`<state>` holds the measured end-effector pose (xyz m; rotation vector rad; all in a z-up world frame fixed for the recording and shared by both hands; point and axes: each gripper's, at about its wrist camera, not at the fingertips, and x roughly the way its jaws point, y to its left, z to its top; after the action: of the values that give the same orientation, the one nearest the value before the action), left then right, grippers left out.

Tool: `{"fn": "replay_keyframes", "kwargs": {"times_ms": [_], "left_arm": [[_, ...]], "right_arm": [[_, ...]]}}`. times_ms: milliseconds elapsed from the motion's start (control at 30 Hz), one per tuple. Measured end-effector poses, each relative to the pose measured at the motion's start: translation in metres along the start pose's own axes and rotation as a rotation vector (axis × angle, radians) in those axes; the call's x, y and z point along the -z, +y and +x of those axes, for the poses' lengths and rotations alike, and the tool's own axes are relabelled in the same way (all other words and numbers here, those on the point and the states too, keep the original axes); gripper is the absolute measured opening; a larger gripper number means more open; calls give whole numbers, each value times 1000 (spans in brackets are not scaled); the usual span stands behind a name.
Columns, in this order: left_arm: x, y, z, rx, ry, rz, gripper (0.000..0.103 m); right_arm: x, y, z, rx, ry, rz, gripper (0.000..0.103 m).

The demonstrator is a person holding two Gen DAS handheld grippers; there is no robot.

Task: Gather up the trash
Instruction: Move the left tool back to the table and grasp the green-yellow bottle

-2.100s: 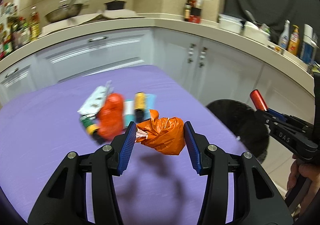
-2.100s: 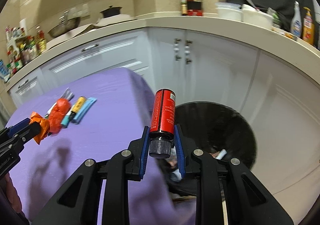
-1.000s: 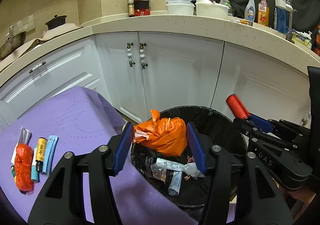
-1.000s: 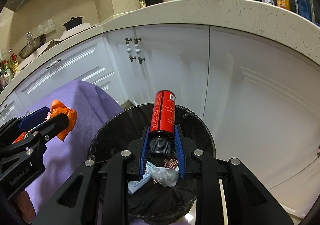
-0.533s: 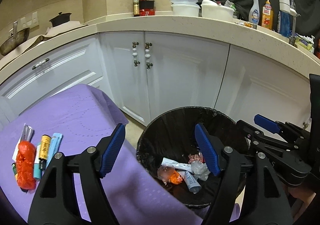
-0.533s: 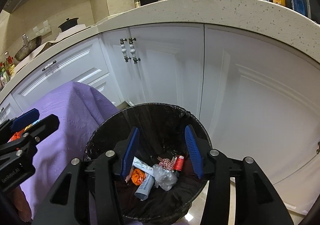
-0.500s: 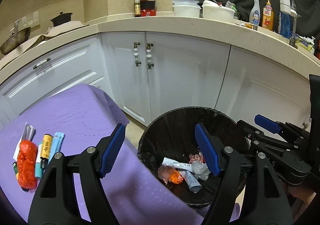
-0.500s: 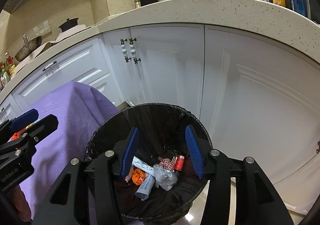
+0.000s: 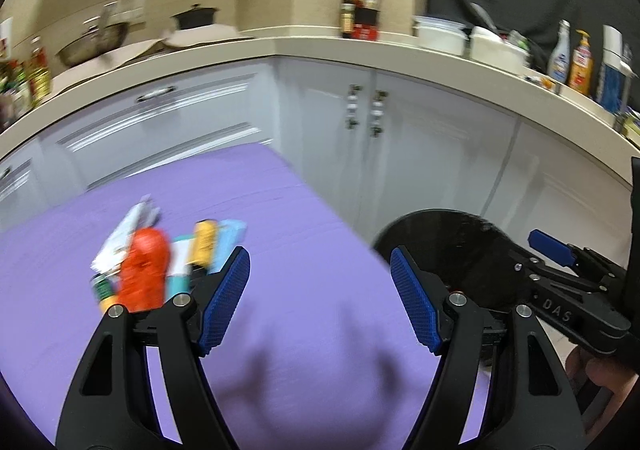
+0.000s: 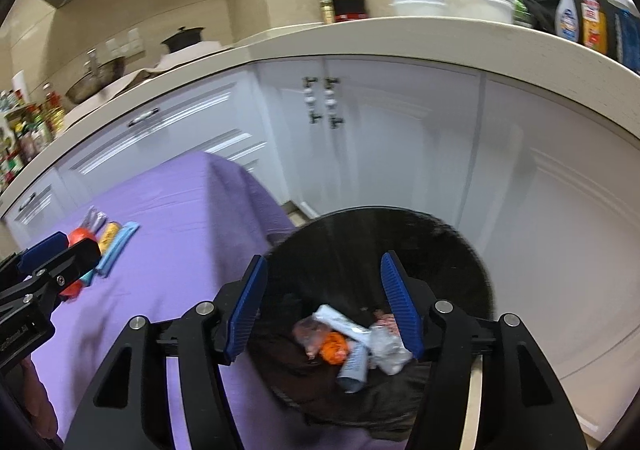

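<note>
- Both claws are empty now: the left gripper (image 9: 320, 298) stands wide apart over the purple tablecloth (image 9: 304, 234), nothing between its blue pads.
- Two seconds ago that same gripper clamped the orange bag (image 10: 334, 346); now the bag lies at the bottom of the black trash bin (image 10: 460, 250) among a white tube (image 10: 340, 324) and crumpled clear plastic (image 10: 386, 346).
- Since half a second ago the left wrist view has swung from the bin back over the table.
- Right gripper (image 10: 322, 306) hangs above the bin's mouth, its jaws just widened further, with nothing between them; a second ago it gripped a red can, which I cannot pick out in the bin now.
- Remaining trash sits clustered on the cloth: a red wrapper (image 9: 144, 270), a yellow tube (image 9: 204, 242), a light-blue packet (image 9: 232, 236) and a white wrapper (image 9: 124, 230), touching or overlapping, well apart from the bin.
</note>
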<state>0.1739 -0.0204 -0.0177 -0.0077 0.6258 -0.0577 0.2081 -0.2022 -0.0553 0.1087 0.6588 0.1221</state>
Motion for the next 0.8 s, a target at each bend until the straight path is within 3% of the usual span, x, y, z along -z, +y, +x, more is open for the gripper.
{"fn": "replay_keyframes", "kwargs": {"times_ms": [367,800], "left_arm": [[27,96,-28,-167,24,-128,71],[53,157,-38,-265,69,-229,71]], "right_arm": [[3,82,2,-112,14,-119,59],[10,136,12,-177,50,-207,59]]}}
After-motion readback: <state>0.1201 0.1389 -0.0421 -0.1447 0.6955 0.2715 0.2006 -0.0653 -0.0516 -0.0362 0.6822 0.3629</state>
